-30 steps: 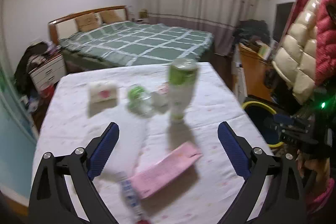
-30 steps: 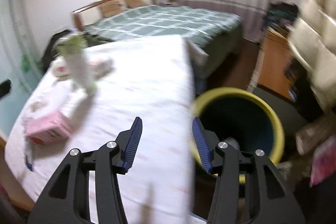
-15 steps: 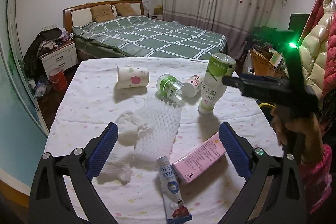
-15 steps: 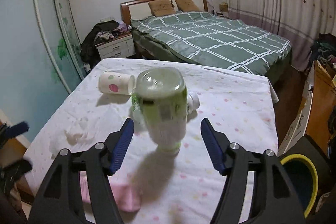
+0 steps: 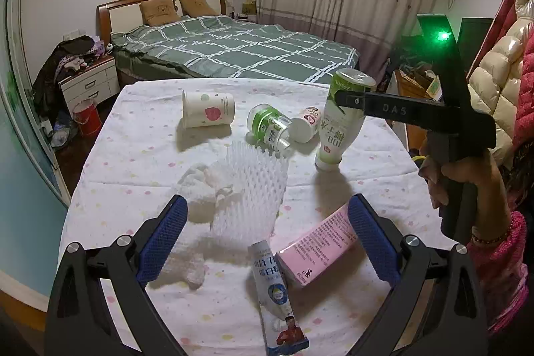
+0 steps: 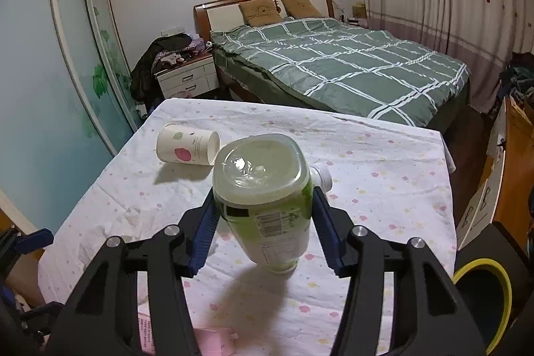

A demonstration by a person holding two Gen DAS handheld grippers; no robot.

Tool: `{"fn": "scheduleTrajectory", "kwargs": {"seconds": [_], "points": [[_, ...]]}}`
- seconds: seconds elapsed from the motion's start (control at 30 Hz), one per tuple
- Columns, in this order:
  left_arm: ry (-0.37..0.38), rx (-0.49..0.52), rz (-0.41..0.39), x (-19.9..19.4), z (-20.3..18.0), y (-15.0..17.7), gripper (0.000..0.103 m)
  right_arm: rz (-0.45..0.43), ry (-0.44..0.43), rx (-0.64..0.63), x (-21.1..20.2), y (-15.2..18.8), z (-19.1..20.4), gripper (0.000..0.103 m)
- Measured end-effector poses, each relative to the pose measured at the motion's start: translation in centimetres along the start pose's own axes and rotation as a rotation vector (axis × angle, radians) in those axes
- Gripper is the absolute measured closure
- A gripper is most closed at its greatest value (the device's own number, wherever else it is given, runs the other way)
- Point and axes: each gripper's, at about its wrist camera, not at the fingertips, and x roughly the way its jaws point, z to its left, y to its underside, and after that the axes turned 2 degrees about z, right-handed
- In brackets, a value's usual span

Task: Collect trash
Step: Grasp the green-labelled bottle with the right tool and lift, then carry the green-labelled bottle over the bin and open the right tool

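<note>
An upside-down green-and-white bottle (image 6: 267, 199) stands on its cap on the table; it also shows in the left wrist view (image 5: 337, 122). My right gripper (image 6: 263, 199) is closing on it, and both blue pads touch its sides. My left gripper (image 5: 267, 206) hangs open over the near table, holding nothing. Below it lie a white foam net (image 5: 250, 186), crumpled tissue (image 5: 203, 186), a tube (image 5: 277, 286) and a pink carton (image 5: 320, 246). Farther back lie a paper cup (image 5: 207, 112), a green-capped jar (image 5: 268, 125) and a small white bottle (image 5: 307, 124).
A yellow-rimmed bin (image 6: 480, 289) stands on the floor off the table's right edge. The tablecloth (image 6: 383, 175) is white with dots. A bed (image 6: 333, 65), a nightstand (image 6: 187, 79) and hanging coats (image 5: 500, 72) surround the table. A hand (image 5: 464, 175) holds the right gripper's handle.
My right gripper swung from over the bin to the upside-down bottle, and its jaws came in against the bottle's sides. The left gripper drifted a little and stayed open.
</note>
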Motion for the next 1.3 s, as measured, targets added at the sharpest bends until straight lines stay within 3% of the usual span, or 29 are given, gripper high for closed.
{"fn": "scheduleTrajectory", "kwargs": {"seconds": [0.3,0.5,0.77,0.93,1.3], "points": [[0.013,0.015,0.012,0.5,-0.8,0.2,0.008,-0.092,0.010,0.075,-4.8,1.2,-3.0,0.051],[0.037,0.033,0.021,0.9,-2.0,0.2,0.008,-0.150,0.138,0.196,-10.2,3.8,-9.9,0.051],[0.052,0.078,0.040,1.7,-4.2,0.2,0.008,-0.127,0.335,0.396,-13.4,9.5,-20.3,0.051],[0.058,0.089,0.054,2.2,-4.9,0.1,0.008,-0.075,0.407,0.476,-12.3,13.0,-25.0,0.051],[0.070,0.133,0.094,3.6,-6.2,0.5,0.008,0.062,0.467,0.557,-6.5,17.8,-28.5,0.051]]}}
